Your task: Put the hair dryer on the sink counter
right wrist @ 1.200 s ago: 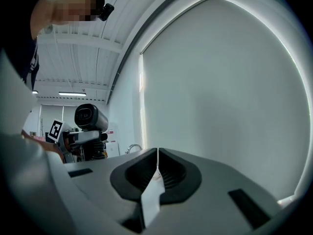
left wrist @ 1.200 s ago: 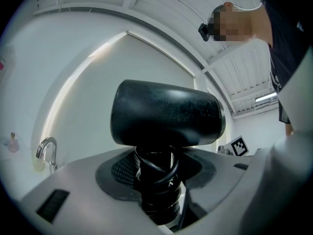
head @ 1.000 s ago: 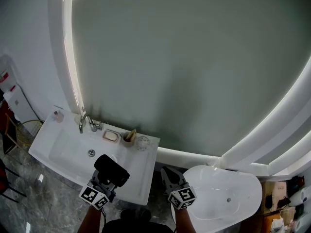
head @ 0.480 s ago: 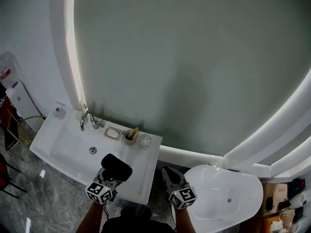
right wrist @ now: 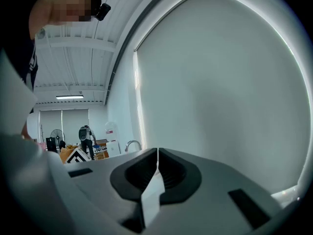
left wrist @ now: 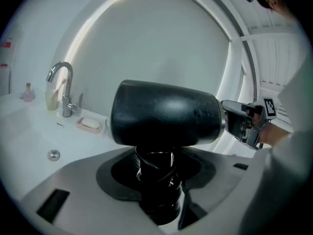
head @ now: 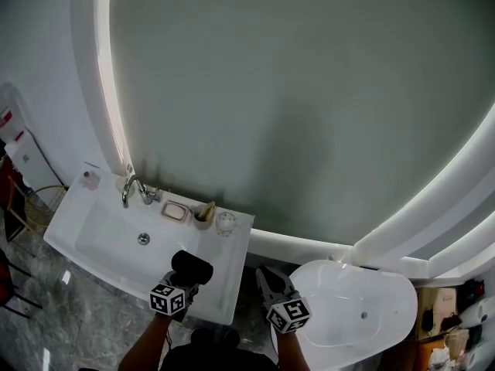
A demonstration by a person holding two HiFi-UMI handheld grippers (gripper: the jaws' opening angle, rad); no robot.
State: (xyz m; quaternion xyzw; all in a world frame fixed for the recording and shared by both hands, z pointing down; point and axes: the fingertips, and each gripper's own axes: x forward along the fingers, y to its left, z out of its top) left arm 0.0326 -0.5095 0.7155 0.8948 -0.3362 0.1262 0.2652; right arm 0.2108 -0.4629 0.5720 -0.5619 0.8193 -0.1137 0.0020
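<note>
Hair dryer (left wrist: 164, 114) placement is not finished. The black dryer is clamped by its handle between the jaws of the left gripper (left wrist: 155, 180), which are closed tight on it, and its barrel lies crosswise just above them. In the head view it hangs over the near right corner of the white sink tabletop (head: 220, 280). No view shows whether it touches the surface. What seems left is to lower it onto the bare tabletop ahead of the jaws, let go and draw back. The right gripper (right wrist: 156, 155) takes no part: its jaws are pressed together with nothing between them, off to the right of the dryer.

Only the head view gives the whole layout. It shows the big round lit mirror (head: 309, 114) far ahead of both pairs of jaws, the white oval tub (head: 356, 315) just right of the right jaws, and the basin (head: 116, 238) left of the left jaws. The left gripper view alone shows the grip on the handle. It also brings closer the small things beyond and left of the jaws: the faucet (left wrist: 62, 89), the soap dish (left wrist: 90, 125), the drain (left wrist: 54, 154) and a small pink bottle (left wrist: 28, 92). The right gripper view shows none of the dryer, but it does settle that its own jaws are empty.
</note>
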